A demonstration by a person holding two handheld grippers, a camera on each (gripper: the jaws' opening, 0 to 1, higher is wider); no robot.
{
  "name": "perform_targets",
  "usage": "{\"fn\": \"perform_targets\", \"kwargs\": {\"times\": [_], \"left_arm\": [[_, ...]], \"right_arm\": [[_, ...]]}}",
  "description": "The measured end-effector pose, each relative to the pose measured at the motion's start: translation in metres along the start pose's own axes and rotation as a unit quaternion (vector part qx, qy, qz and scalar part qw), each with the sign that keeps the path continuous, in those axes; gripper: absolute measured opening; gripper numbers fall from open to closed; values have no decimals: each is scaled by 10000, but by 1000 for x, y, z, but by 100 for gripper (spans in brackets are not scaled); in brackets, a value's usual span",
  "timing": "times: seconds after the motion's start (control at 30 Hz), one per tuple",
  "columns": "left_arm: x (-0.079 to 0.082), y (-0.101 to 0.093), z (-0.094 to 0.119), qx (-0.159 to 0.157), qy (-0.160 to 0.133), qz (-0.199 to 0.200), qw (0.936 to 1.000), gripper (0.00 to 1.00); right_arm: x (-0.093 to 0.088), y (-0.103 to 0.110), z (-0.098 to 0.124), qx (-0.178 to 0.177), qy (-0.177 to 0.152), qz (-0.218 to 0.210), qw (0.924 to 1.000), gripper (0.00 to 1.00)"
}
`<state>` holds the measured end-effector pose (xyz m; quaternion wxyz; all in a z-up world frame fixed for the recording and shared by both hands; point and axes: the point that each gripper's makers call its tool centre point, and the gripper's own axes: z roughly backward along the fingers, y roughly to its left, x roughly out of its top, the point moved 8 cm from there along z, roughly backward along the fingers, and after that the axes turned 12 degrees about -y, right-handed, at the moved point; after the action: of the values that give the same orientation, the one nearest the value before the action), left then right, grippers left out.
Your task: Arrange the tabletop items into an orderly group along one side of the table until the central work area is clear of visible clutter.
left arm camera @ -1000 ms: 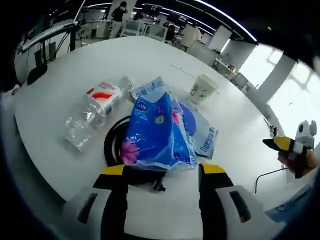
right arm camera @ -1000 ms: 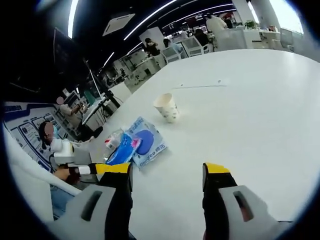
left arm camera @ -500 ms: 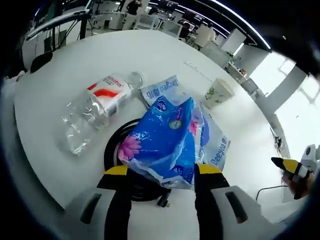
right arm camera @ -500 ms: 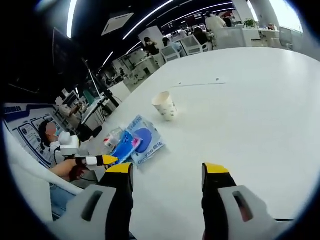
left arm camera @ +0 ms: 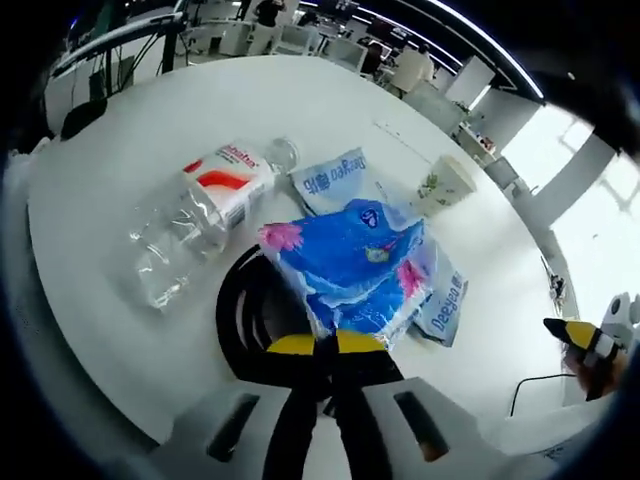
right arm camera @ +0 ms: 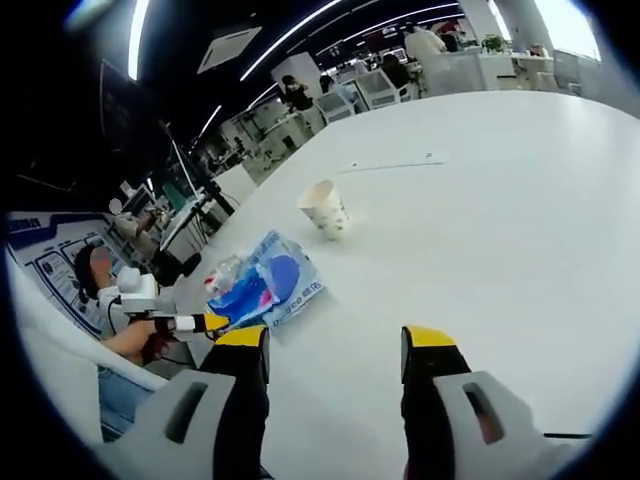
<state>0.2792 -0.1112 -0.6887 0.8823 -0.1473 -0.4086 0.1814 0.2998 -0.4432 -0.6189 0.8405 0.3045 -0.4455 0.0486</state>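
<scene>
Left gripper [left arm camera: 322, 345] is pinching the blue tissue pack [left arm camera: 352, 268] at its near edge.
The pack is lying soft and light on the white table [left arm camera: 120, 160], beside the plastic bottle [left arm camera: 195, 215]; its film looks slippery, so a corner grip suits it. Right gripper [right arm camera: 335, 345] is hovering with jaws apart.

A pale blue packet [left arm camera: 440, 300] on the worktop [left arm camera: 120, 140] carries the word "Deeyeo"; the bottle's [left arm camera: 195, 215] red-and-white label print is too small to read.

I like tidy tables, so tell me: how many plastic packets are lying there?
3: a bright blue floral packet pinched at its edge by the left gripper, and two pale Deeyeo packets underneath it. More may be hidden.
</scene>
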Motion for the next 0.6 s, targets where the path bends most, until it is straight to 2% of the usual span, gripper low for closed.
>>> {"fn": "perform_targets", "kwargs": {"times": [0.2, 0.4, 0.6], "left_arm": [[5, -5, 3, -238, -143, 268, 9993, 0], [9, -16, 10, -644, -257, 217, 9974, 0], [11, -22, 15, -847, -288, 289, 9956, 0]], "right_arm": [[-1, 3, -3, 60, 22, -19, 10000, 51], [-4, 9, -11, 144, 109, 33, 9998, 50], [-9, 22, -22, 403, 266, 74, 9988, 49]]}}
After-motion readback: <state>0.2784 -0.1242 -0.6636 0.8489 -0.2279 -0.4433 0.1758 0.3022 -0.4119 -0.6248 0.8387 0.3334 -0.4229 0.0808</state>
